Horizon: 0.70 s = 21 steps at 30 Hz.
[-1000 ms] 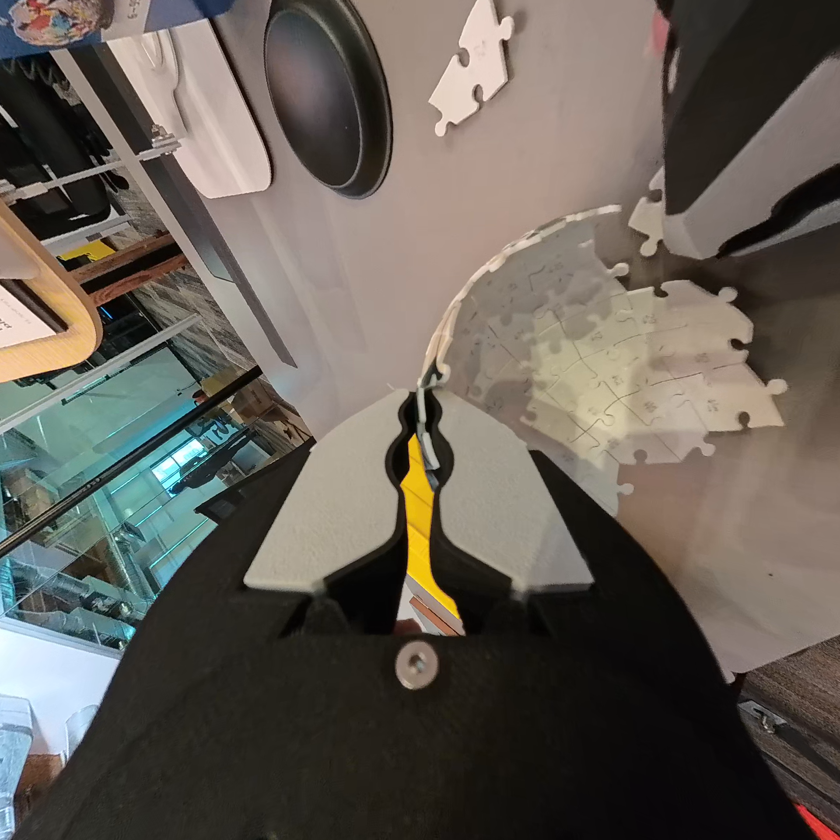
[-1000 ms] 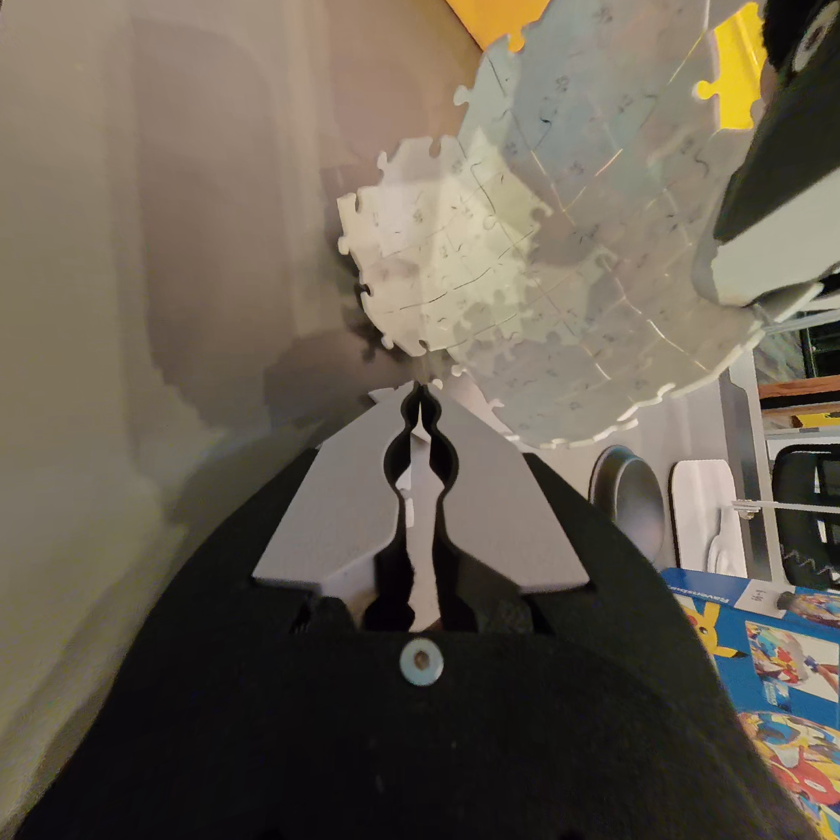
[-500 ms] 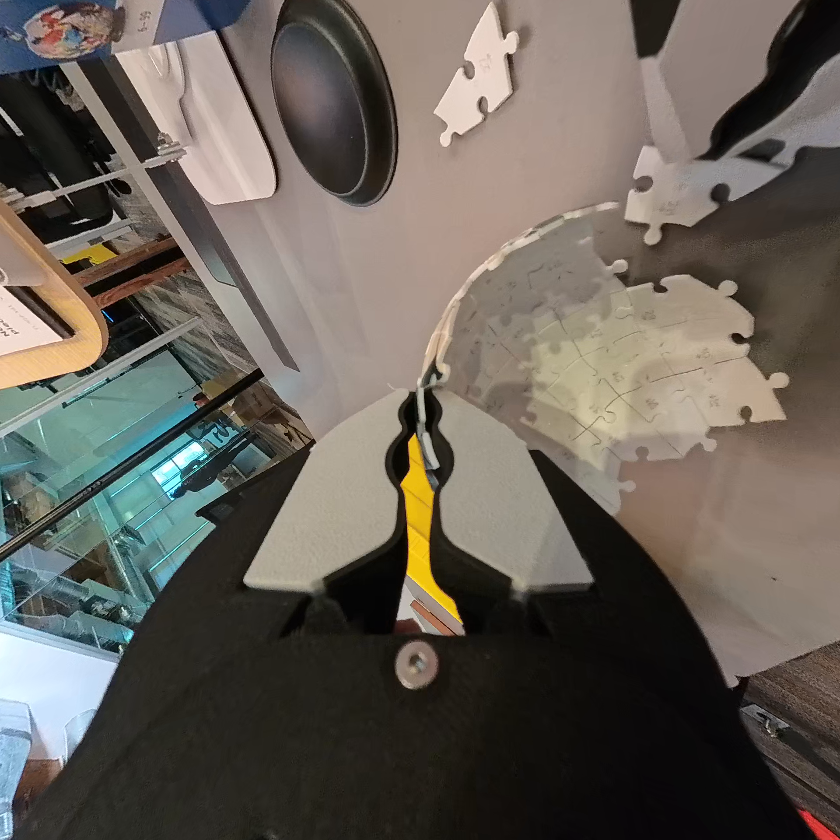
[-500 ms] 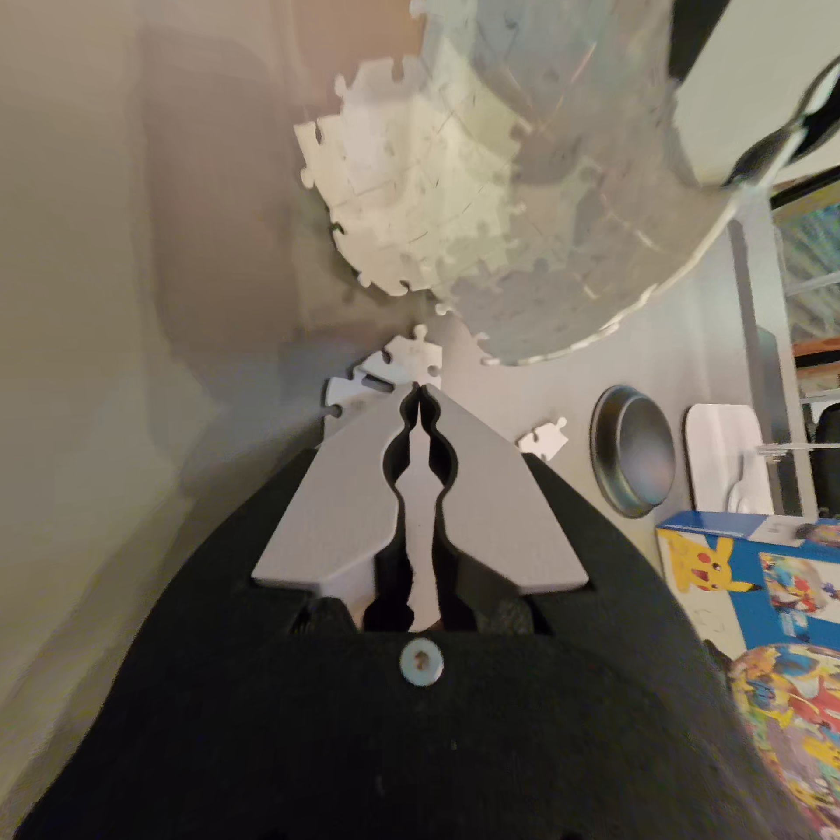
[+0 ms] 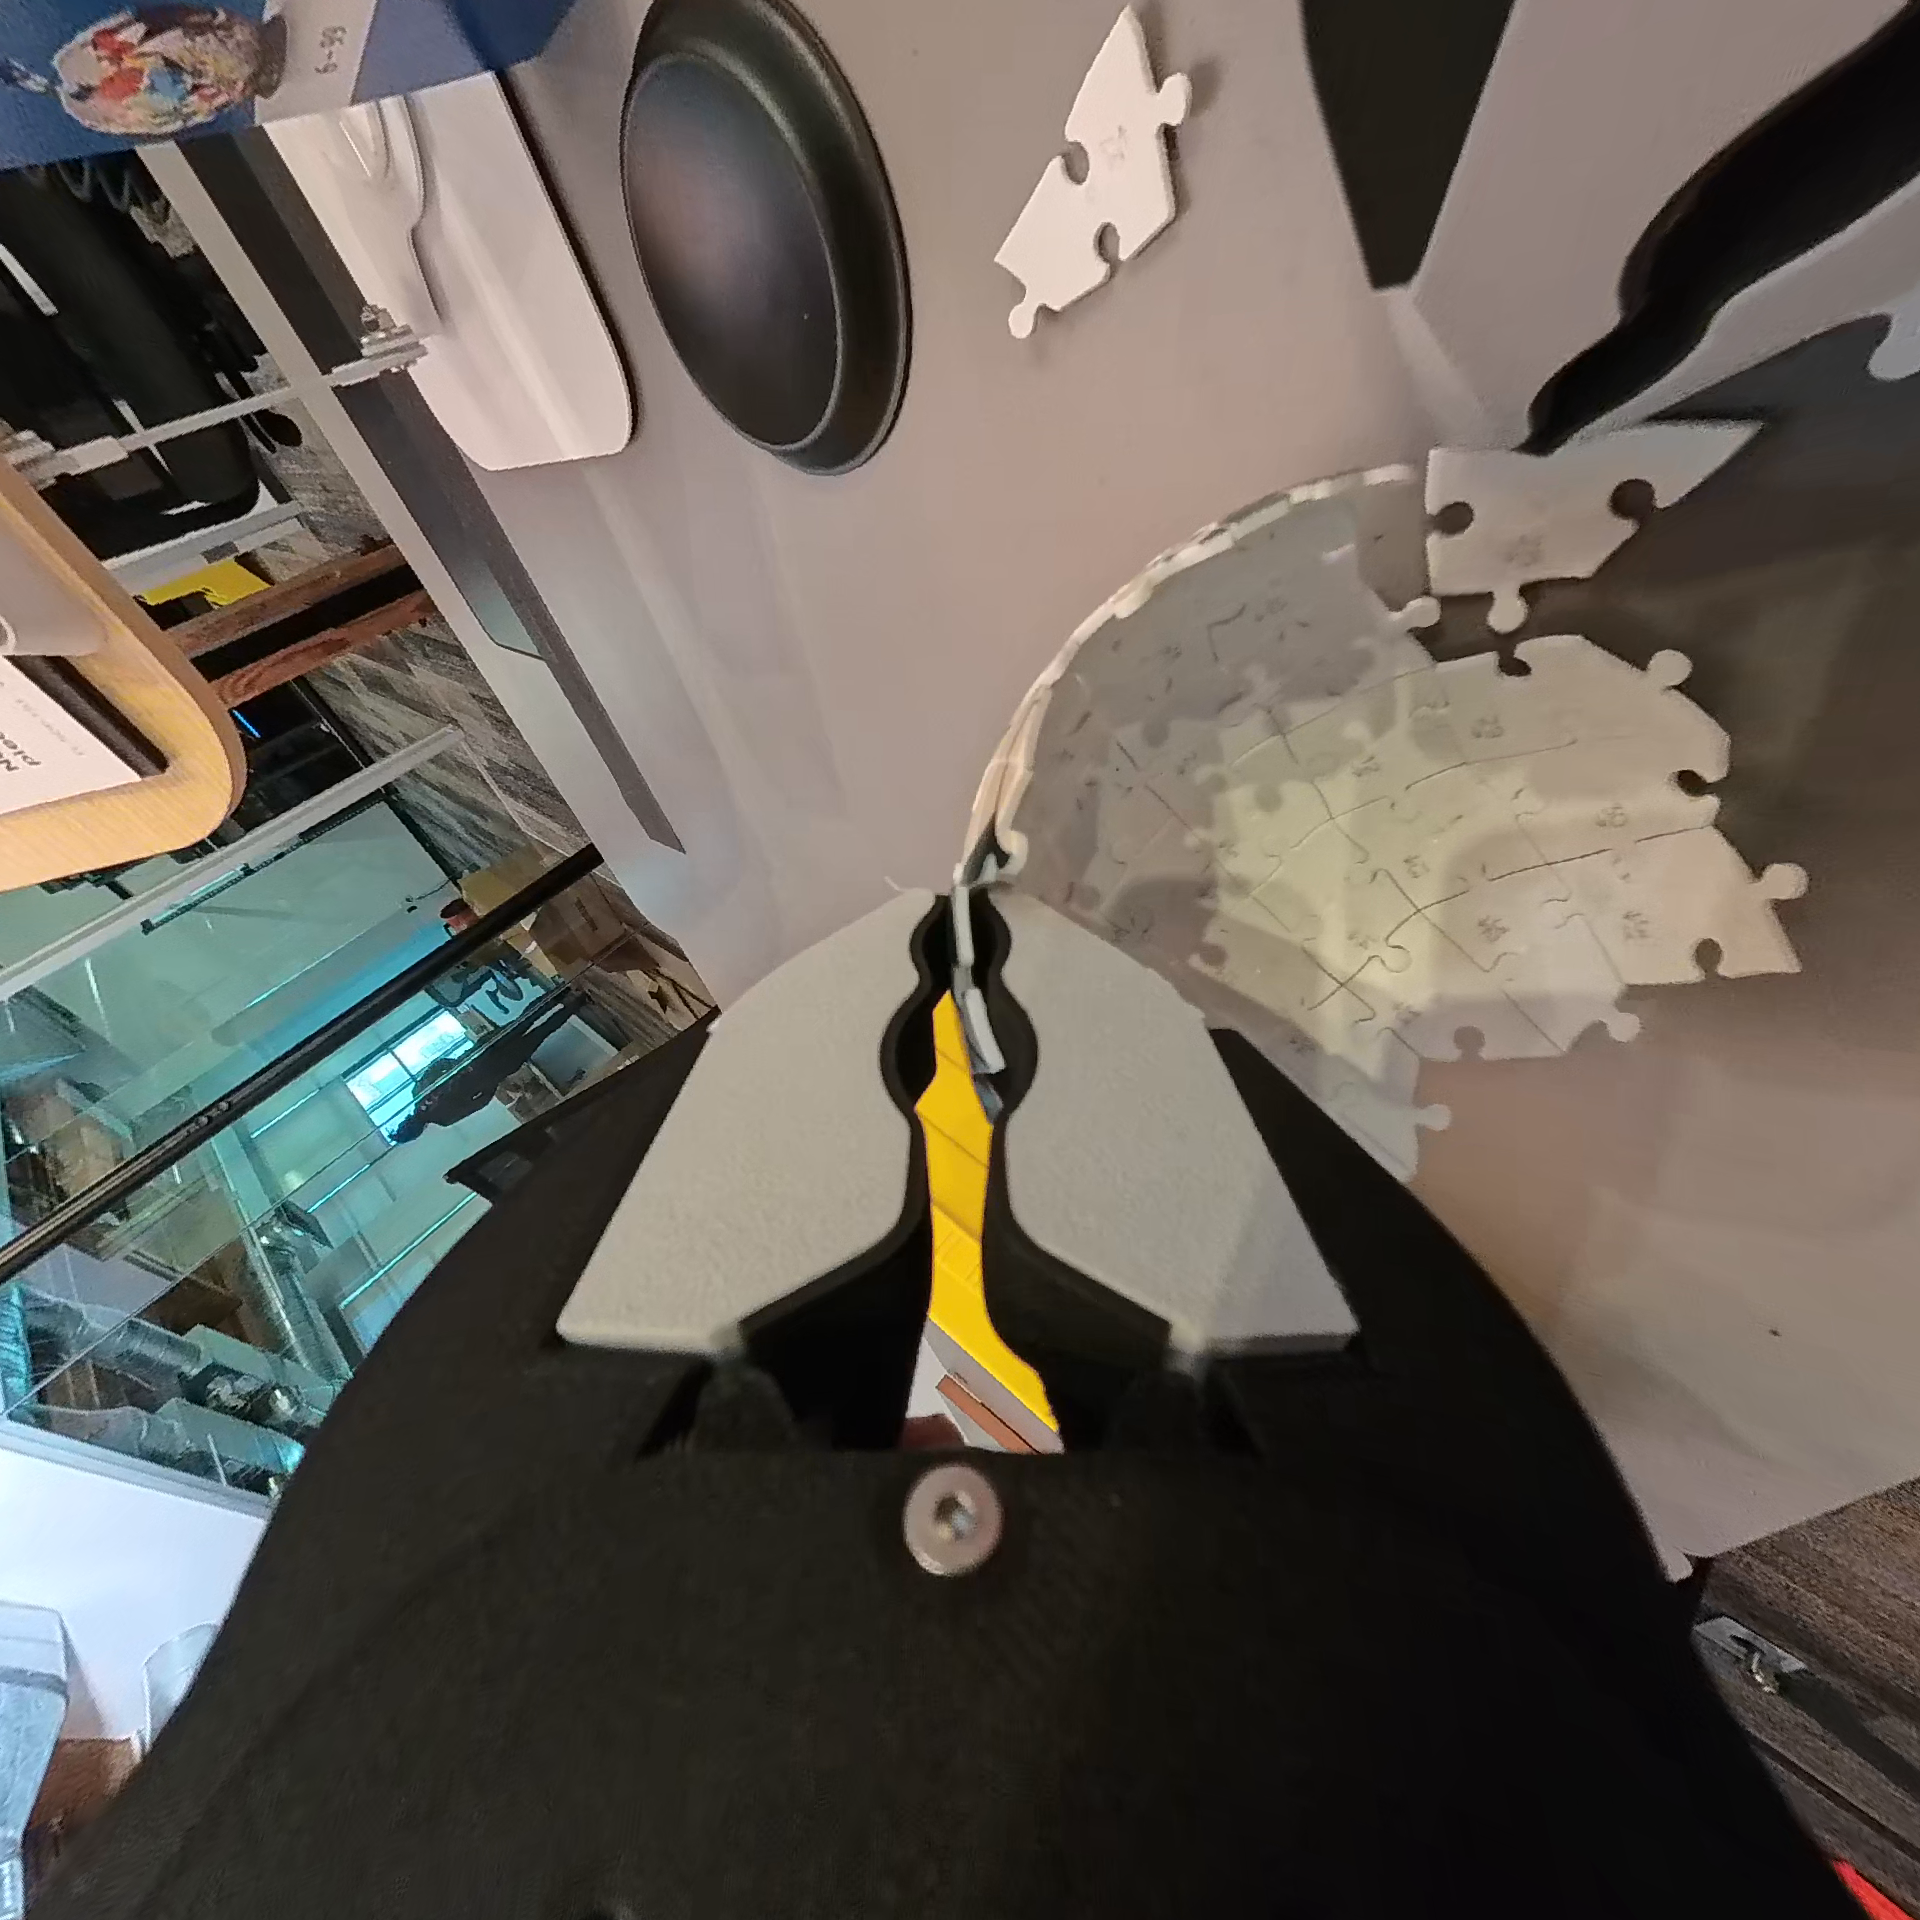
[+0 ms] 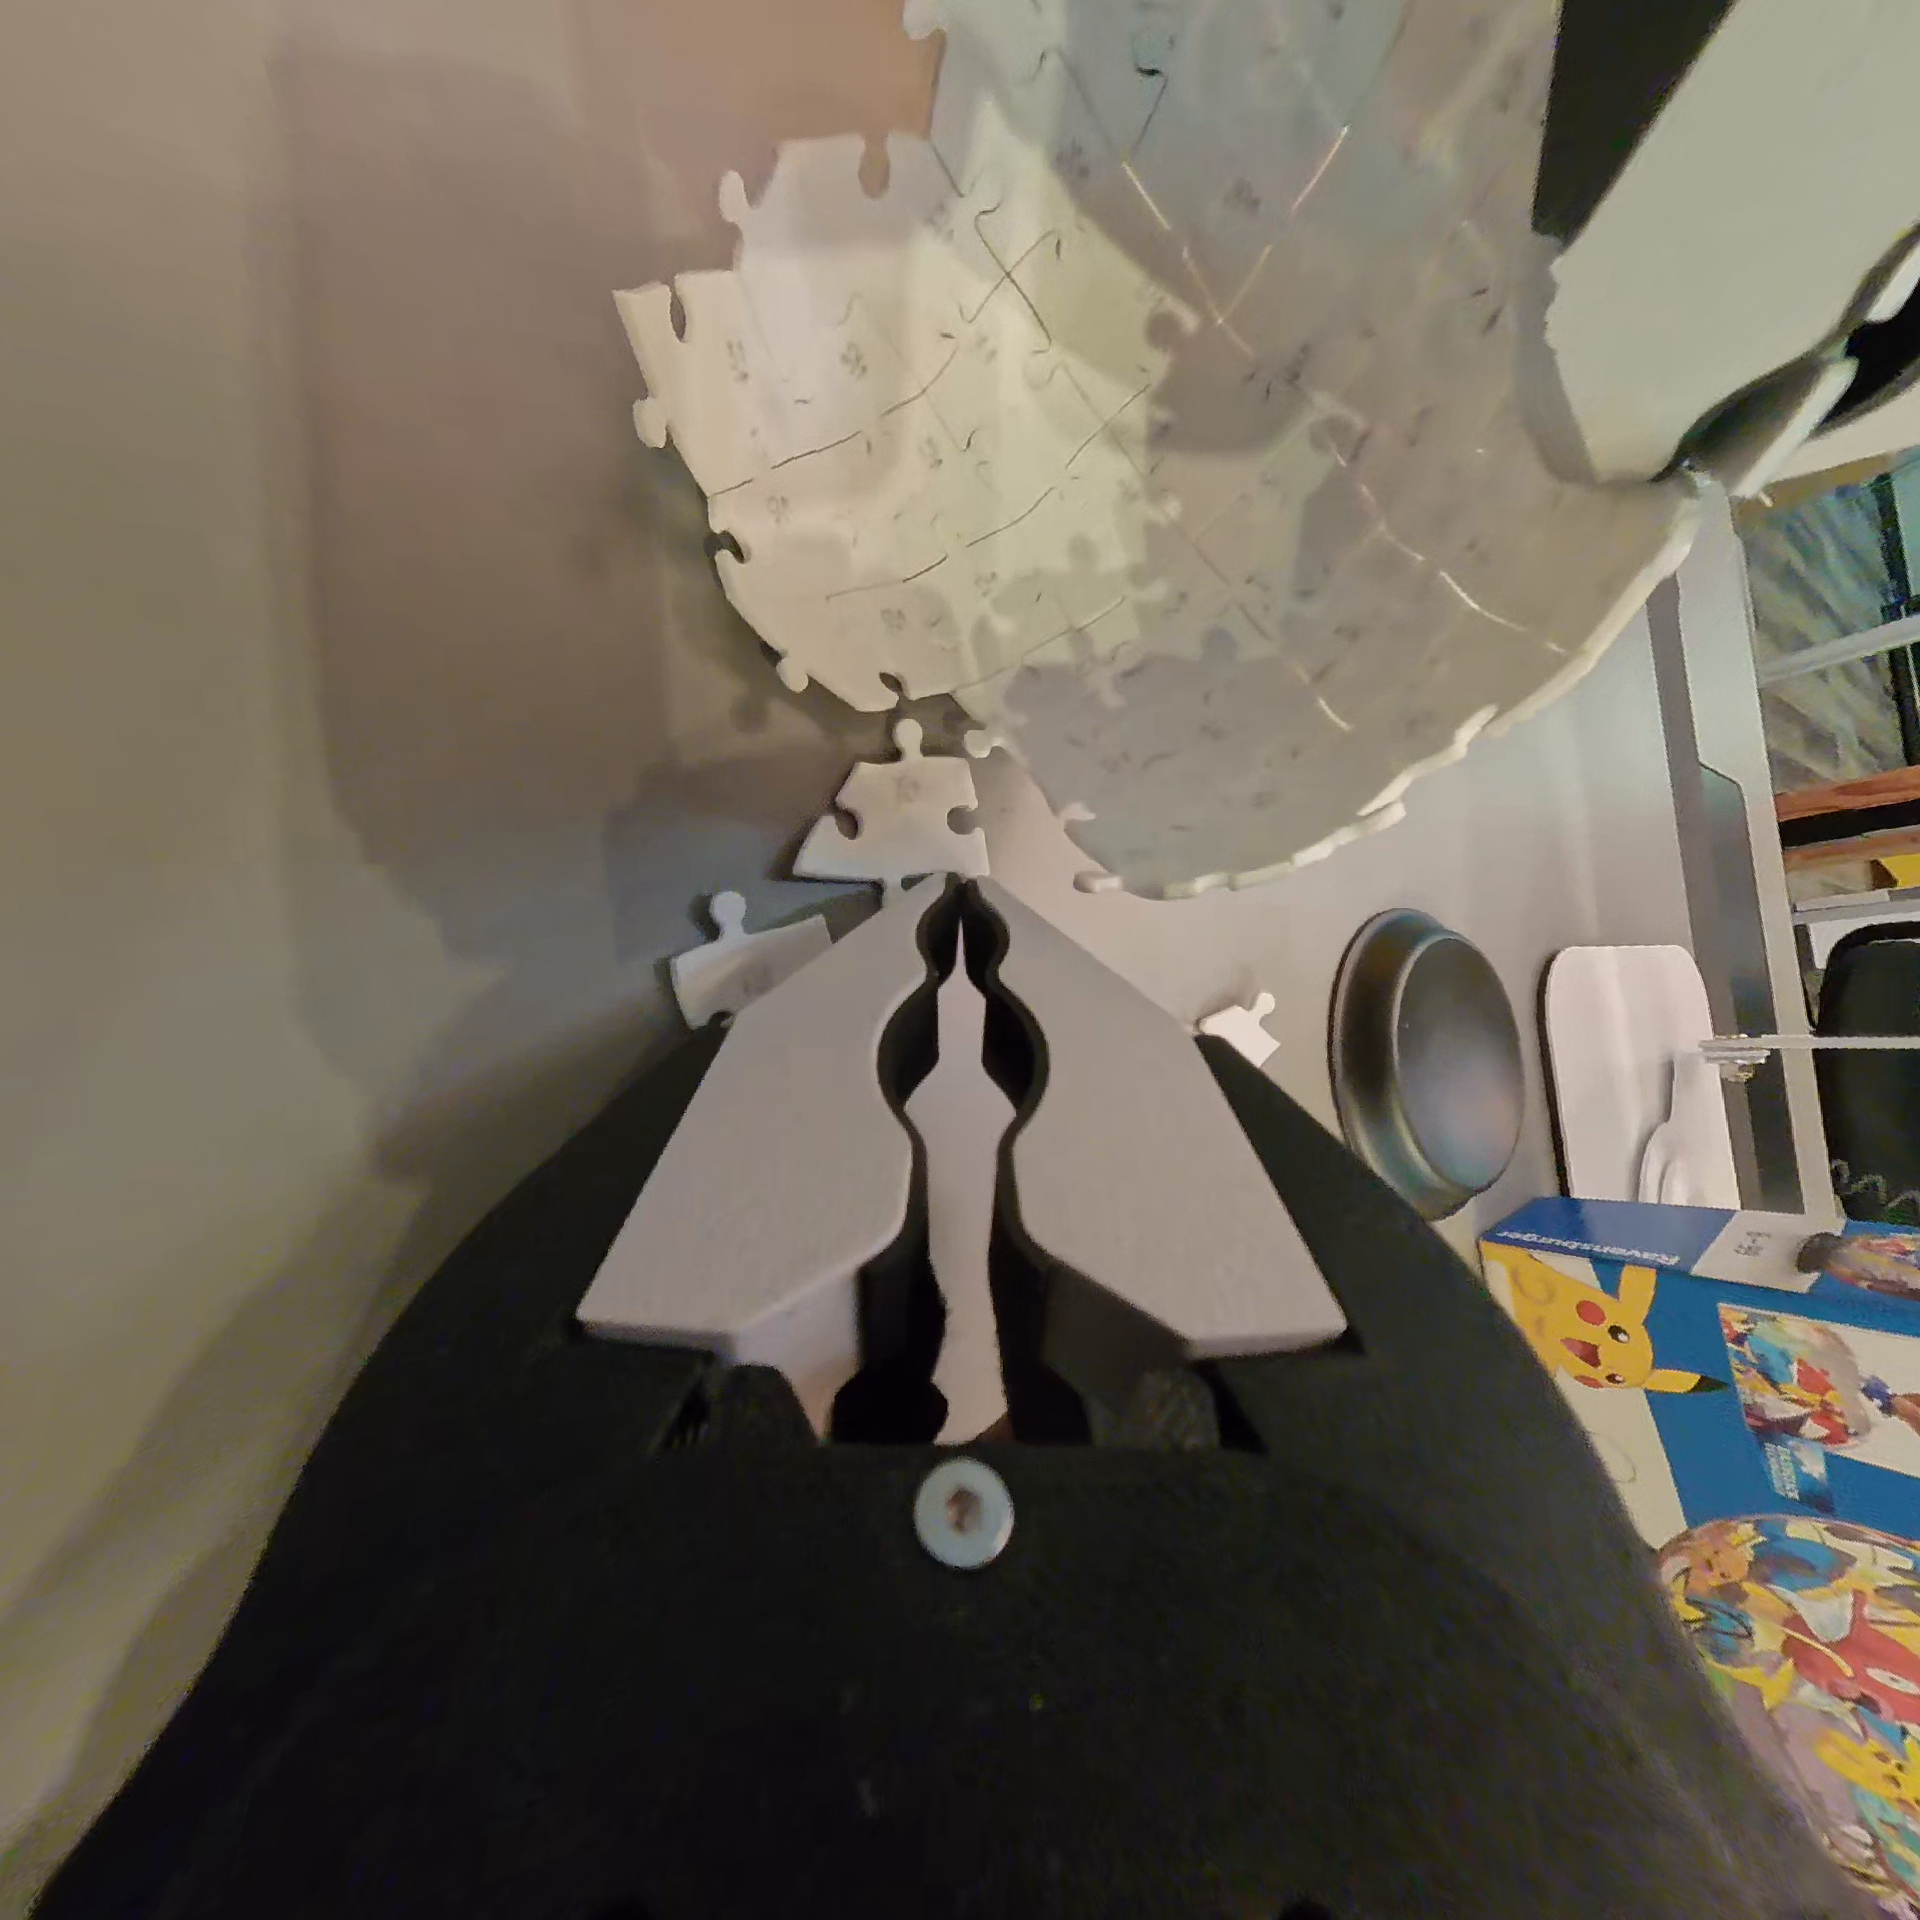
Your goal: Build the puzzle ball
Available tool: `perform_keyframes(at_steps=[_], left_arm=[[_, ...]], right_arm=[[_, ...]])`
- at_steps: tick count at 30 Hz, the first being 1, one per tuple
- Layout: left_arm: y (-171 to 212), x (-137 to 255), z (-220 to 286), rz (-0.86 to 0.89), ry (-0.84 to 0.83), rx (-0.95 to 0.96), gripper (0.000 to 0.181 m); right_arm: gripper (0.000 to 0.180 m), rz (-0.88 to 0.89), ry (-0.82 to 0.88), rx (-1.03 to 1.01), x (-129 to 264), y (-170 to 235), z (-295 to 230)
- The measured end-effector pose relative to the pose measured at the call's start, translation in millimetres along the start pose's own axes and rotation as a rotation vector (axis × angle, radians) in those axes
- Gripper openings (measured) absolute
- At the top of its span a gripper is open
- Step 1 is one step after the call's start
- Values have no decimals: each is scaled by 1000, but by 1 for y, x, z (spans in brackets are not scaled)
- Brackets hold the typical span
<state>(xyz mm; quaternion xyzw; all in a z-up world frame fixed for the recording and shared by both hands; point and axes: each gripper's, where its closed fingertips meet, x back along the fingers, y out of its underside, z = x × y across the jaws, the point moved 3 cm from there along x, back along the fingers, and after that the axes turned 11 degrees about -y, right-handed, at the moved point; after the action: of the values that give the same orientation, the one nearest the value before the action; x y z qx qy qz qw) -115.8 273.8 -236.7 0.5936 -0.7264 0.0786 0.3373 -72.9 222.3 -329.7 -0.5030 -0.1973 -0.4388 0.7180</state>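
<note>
The half-built puzzle ball (image 5: 1403,831) is a curved shell, white inside and yellow outside. My left gripper (image 5: 966,914) is shut on its rim and holds it up above the grey table. My right gripper (image 5: 1538,442) comes in from the upper right, shut on a white puzzle piece (image 5: 1517,530) that sits right at the shell's upper edge. In the right wrist view the right gripper (image 6: 958,894) holds that piece (image 6: 904,821) just below the shell (image 6: 1039,468). The left gripper (image 6: 1694,473) shows at the top right, on the shell's rim.
A loose white piece (image 5: 1101,156) lies on the grey table (image 5: 1039,520), with others (image 6: 738,966) near the right gripper. A black round dish (image 5: 769,229), a white tray (image 5: 499,260) and the blue puzzle box (image 6: 1714,1403) stand along the table's edge. The tips of one gripper are about 11 cm away from the tips of the other. From either gripper's tips it is about 15 cm to the black round dish (image 5: 769,229).
My right gripper has swung round with its piece, which now shows whole at the shell's upper edge. The left gripper and the shell have stayed still.
</note>
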Motion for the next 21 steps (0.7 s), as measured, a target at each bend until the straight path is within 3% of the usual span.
perform_keyframes(at_steps=[21], left_arm=[[-1,-1,-3,0,-10,-3,3]], right_arm=[[0,4,50,23,-7,-5,4]])
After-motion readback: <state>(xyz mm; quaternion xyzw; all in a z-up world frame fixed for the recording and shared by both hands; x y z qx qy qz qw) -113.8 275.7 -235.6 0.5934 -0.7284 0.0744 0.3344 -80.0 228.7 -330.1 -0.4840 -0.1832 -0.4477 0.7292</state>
